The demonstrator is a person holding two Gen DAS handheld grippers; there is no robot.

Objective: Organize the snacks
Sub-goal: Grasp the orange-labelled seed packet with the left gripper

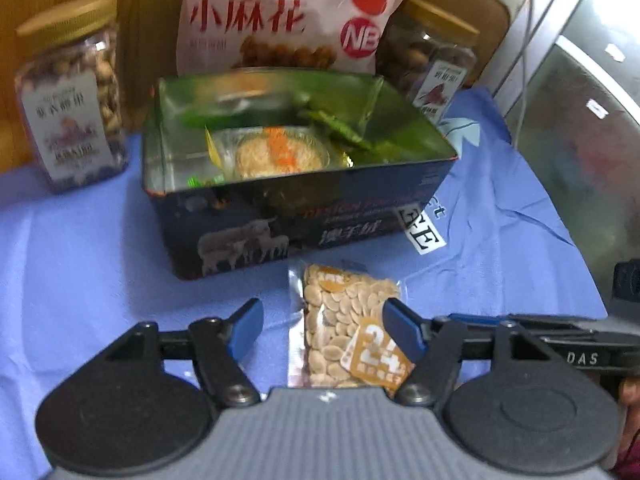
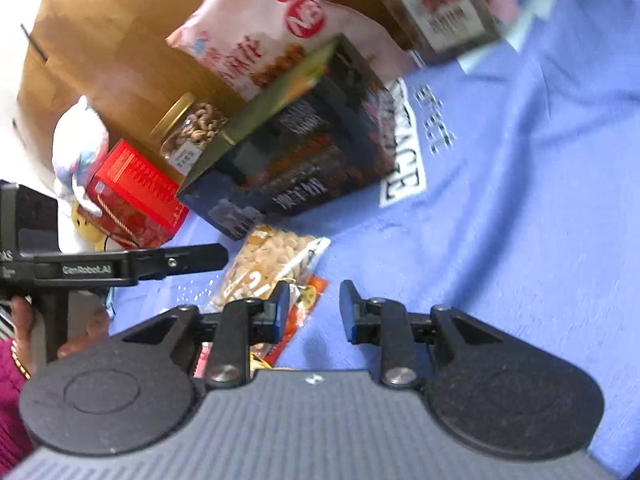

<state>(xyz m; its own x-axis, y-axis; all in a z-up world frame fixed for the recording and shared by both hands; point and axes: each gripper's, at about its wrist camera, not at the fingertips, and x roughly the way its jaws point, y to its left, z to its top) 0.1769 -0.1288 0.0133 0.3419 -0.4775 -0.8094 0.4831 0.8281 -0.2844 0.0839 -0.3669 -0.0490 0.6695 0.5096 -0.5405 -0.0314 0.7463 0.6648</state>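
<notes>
A clear packet of pale seeds [image 1: 344, 320] lies flat on the blue cloth, just in front of an open dark blue box [image 1: 300, 216]. The box holds a round noodle-like snack [image 1: 280, 152] and green wrappers. My left gripper [image 1: 325, 332] is open and straddles the packet; its right finger [image 1: 404, 334] overlaps the packet's edge and the left finger stands clear. My right gripper [image 2: 315, 308] is open over bare cloth. Its left finger [image 2: 282, 306] sits above an orange-red packet [image 2: 310, 300], beside the seed packet [image 2: 272, 256]. The box [image 2: 304, 148] is beyond.
Two gold-lidded nut jars [image 1: 72, 92] [image 1: 436, 60] flank a large pink snack bag [image 1: 280, 16] behind the box. A red carton [image 2: 136, 196] lies to the left. A grey appliance [image 1: 580, 120] stands at the right edge. A hand [image 2: 24, 320] holds the left gripper's handle.
</notes>
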